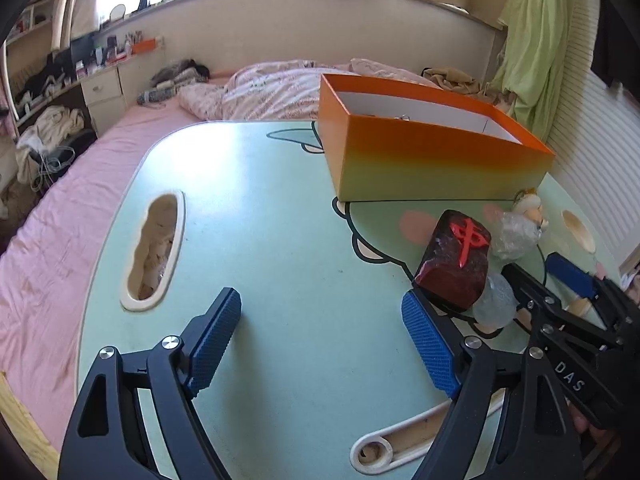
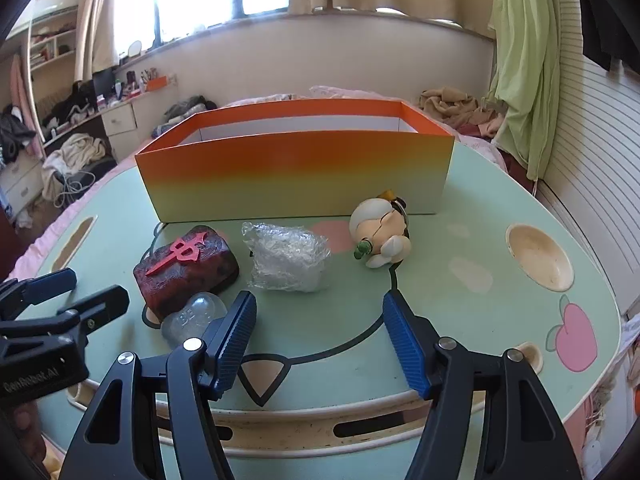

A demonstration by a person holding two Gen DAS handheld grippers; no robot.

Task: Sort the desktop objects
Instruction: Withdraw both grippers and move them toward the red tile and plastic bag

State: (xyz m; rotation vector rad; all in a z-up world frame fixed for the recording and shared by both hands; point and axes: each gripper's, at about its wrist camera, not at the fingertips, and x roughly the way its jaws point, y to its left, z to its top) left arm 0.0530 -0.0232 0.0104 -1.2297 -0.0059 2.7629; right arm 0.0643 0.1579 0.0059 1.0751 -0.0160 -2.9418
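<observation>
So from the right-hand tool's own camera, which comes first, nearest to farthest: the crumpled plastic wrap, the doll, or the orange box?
1. Crumpled clear plastic wrap, just ahead of the right tool, slightly left.
2. Small white-headed doll figurine, ahead-right.
3. Orange-to-yellow cardboard box, along the back.

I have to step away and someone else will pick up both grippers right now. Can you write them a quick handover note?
Left gripper: open, empty, over the table.
Right gripper: open, empty.
Orange box stands at the back; little of its inside shows.
In front of it, all unsorted: dark red block, clear lump beside it, crumpled plastic wrap, small figurine.
Done: nothing visibly.
Left: likely move all four into the box.
</observation>
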